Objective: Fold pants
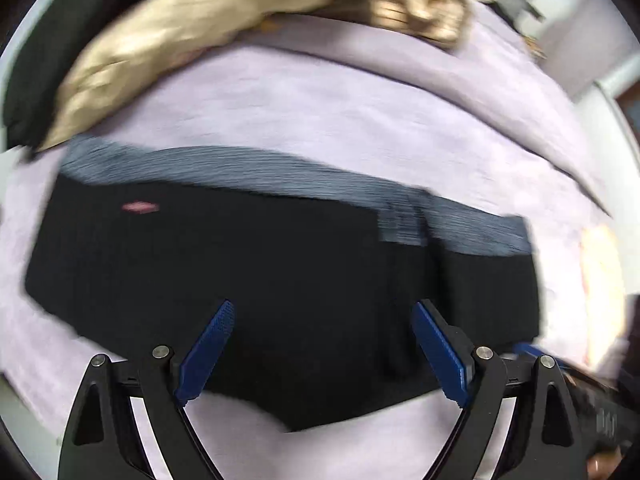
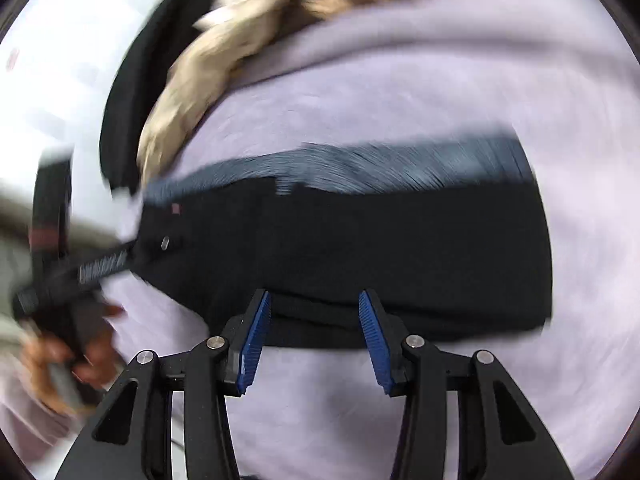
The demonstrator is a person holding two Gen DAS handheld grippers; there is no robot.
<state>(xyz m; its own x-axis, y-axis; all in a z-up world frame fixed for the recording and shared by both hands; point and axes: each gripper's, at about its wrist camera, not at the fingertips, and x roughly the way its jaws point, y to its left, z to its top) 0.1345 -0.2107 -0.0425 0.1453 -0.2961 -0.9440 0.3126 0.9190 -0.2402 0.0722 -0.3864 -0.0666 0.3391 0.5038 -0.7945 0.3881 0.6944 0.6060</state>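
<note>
- Black pants (image 1: 248, 280), folded into a wide band, lying flat on a lilac sheet (image 1: 320, 120); grey ribbed waistband (image 1: 280, 178) along the far edge.
- Left gripper (image 1: 322, 320) spread wide above the near edge of the pants, nothing between the blue pads (image 1: 208, 348).
- Right gripper (image 2: 314, 312) likewise parted, holding nothing, over the near fold.
- Beige garment (image 1: 160, 40) bunched beyond the pants.
- Both views smeared by blur.

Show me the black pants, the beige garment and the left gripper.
black pants (image 1: 280, 280), left wrist view, middle of black fabric
beige garment (image 1: 192, 28), left wrist view, crumpled middle
left gripper (image 1: 322, 312), left wrist view, between open fingertips
</note>
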